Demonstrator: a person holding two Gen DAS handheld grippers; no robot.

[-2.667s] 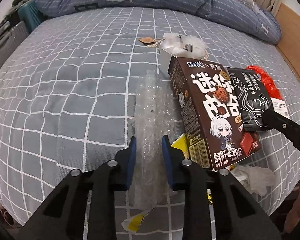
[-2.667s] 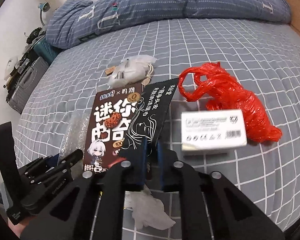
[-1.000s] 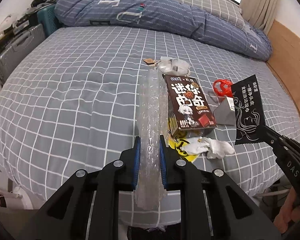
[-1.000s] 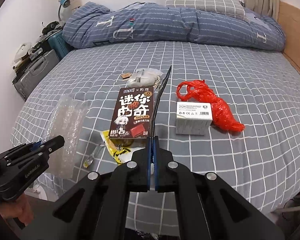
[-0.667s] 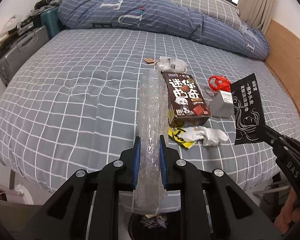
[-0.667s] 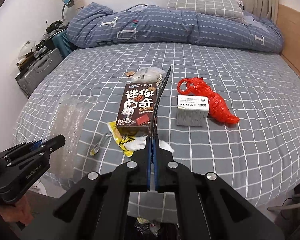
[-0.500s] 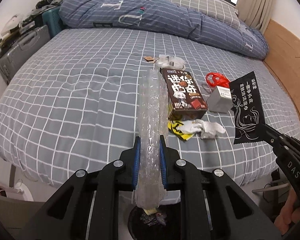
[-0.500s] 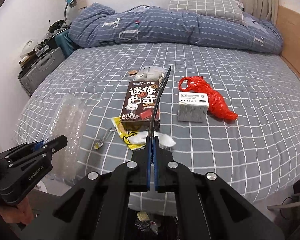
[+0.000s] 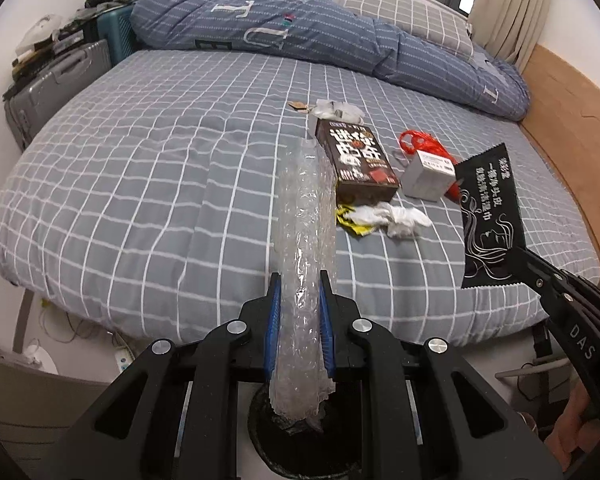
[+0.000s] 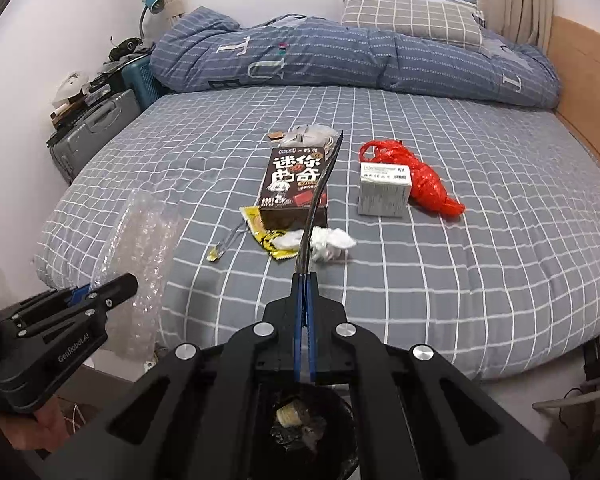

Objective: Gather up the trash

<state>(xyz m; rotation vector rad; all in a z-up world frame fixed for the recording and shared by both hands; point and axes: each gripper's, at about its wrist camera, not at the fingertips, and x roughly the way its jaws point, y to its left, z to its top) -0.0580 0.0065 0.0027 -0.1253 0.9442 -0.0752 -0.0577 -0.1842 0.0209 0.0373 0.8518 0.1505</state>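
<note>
My left gripper (image 9: 300, 292) is shut on a long roll of clear bubble wrap (image 9: 306, 220), which hangs past the bed's near edge. Its lower end dangles over a black round trash bin (image 9: 256, 428) on the floor. My right gripper (image 10: 304, 280) is shut on a flat black sachet (image 10: 320, 196), seen edge-on here and face-on in the left wrist view (image 9: 488, 216). The bin (image 10: 348, 412) with some rubbish inside lies right below it. Still on the bed are a brown snack box (image 10: 294, 184), a white box (image 10: 384, 192), a red plastic bag (image 10: 428, 184), a crumpled tissue (image 10: 328, 240) and a yellow wrapper (image 10: 260, 228).
The grey checked bed (image 9: 140, 184) fills the view, with a blue duvet (image 10: 340, 56) at its far end. Suitcases (image 9: 56, 88) stand at the left, a wooden frame (image 9: 572, 128) runs along the right. A clear bag with a tag (image 10: 312, 134) lies behind the snack box.
Both grippers have drawn back from the bed, each keeping its item. The bed's near edge and the black bin on the floor have come into view beneath them.
</note>
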